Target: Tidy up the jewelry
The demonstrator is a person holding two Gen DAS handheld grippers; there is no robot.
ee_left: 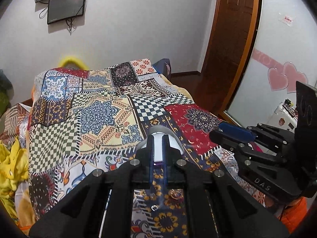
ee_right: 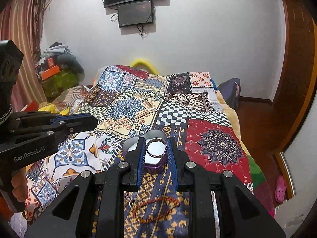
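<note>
1. The right gripper [ee_right: 156,154] fingers grip a ring [ee_right: 156,148].
2. The ring hangs above a heart-shaped tin [ee_right: 156,133] on the bed [ee_right: 218,144].
3. The left gripper [ee_left: 158,148] fingers are closed, empty.
4. A red bracelet [ee_right: 156,208] lies nearer.

A patchwork bedspread [ee_right: 138,107] of checks, red and blue medallions; a purple heart-shaped tin [ee_right: 153,165] with white lining; a silver ring [ee_right: 156,146]; black tools with blue pads.

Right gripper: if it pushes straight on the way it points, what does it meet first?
Probably the open purple tin on the patchwork bedspread, which sits just beyond the ring held in the right gripper; depth is unclear.
</note>
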